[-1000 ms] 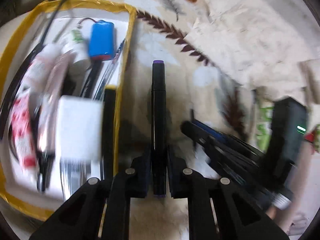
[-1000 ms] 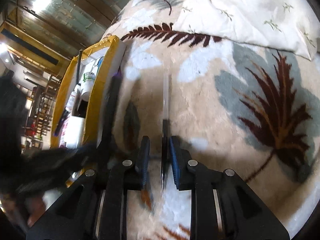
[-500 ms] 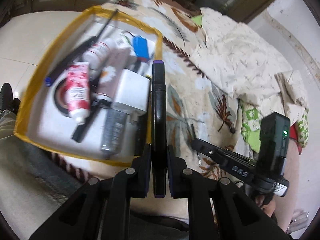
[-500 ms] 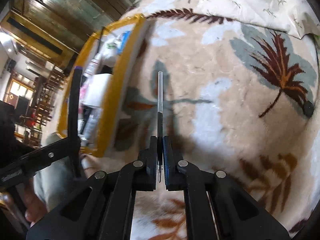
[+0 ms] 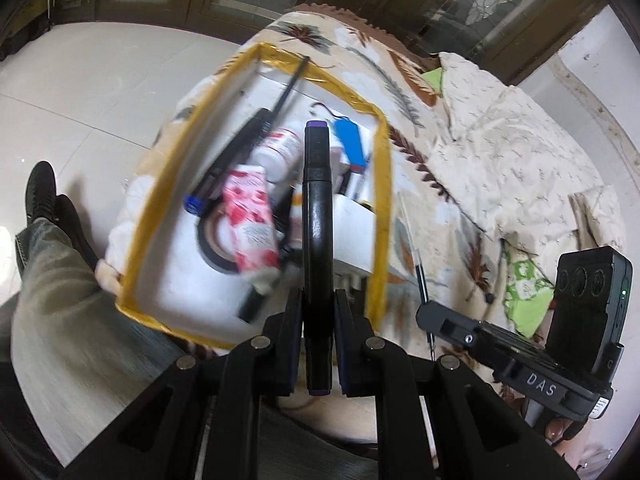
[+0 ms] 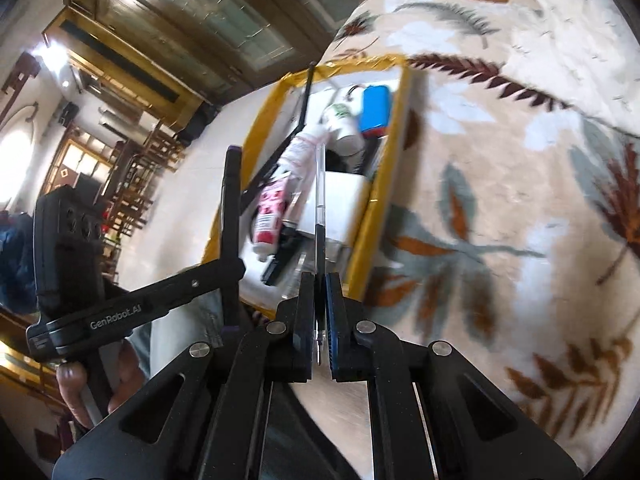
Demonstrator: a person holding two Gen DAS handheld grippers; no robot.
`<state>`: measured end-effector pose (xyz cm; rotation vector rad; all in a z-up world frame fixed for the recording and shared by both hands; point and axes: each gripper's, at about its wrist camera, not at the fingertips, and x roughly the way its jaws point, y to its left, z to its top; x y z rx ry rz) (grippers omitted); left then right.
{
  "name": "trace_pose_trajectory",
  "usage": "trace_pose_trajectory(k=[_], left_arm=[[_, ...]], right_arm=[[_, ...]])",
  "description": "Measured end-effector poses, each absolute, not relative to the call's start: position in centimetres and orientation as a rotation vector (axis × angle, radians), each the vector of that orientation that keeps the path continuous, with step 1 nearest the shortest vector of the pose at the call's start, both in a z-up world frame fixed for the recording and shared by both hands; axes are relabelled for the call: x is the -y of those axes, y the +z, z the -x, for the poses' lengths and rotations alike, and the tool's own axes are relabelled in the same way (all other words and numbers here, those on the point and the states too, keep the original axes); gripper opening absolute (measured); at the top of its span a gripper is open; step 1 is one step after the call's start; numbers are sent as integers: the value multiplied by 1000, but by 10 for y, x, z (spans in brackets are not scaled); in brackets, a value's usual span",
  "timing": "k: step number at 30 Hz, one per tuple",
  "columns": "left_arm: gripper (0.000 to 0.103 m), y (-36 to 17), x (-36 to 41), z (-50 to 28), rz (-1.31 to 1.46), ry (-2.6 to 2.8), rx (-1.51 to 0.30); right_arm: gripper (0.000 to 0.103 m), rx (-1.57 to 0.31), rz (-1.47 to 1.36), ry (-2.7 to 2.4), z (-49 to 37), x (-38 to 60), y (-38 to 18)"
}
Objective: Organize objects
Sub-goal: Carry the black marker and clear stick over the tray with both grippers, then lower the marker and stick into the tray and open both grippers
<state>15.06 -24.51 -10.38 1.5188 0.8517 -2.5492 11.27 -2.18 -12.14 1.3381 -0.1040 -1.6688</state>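
Note:
My left gripper (image 5: 317,300) is shut on a black marker with purple ends (image 5: 316,208), held up over the near right part of a yellow-rimmed white box (image 5: 380,184). My right gripper (image 6: 319,280) is shut on a thin clear pen (image 6: 319,184), held above the near edge of the same box (image 6: 394,148). The box holds a red-and-white tube (image 5: 250,216), a blue battery pack (image 6: 375,109), a white bottle (image 6: 342,124), a white block (image 6: 340,204), black tape and several pens. The left gripper with its marker (image 6: 230,240) shows in the right wrist view.
The box sits on a cream blanket with a leaf pattern (image 6: 500,184). A cream quilt (image 5: 512,152) lies at the back right. The other gripper's body and its camera (image 5: 588,308) are at the right. My leg and shoe (image 5: 40,192) are at the left over a white tiled floor.
Both grippers have risen from the blanket and swung left toward the box. The left carries the marker and the right carries the clear pen, both now over the box.

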Motion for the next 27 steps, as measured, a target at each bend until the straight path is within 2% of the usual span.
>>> trace_pose_trajectory(k=[5,16,27], left_arm=[[13,-108,270,-140,-1532,-2509,-819],[13,-115,293,-92,-1647,-2493,-627],[13,-133,309,-66,-1679,-2464,-632]], right_arm=[[5,104,-1380,-1629,-109,50,-131],[5,174,-1436,-1630,-79,106,-136],[5,128,-1474,-1707,-60,149,-136]])
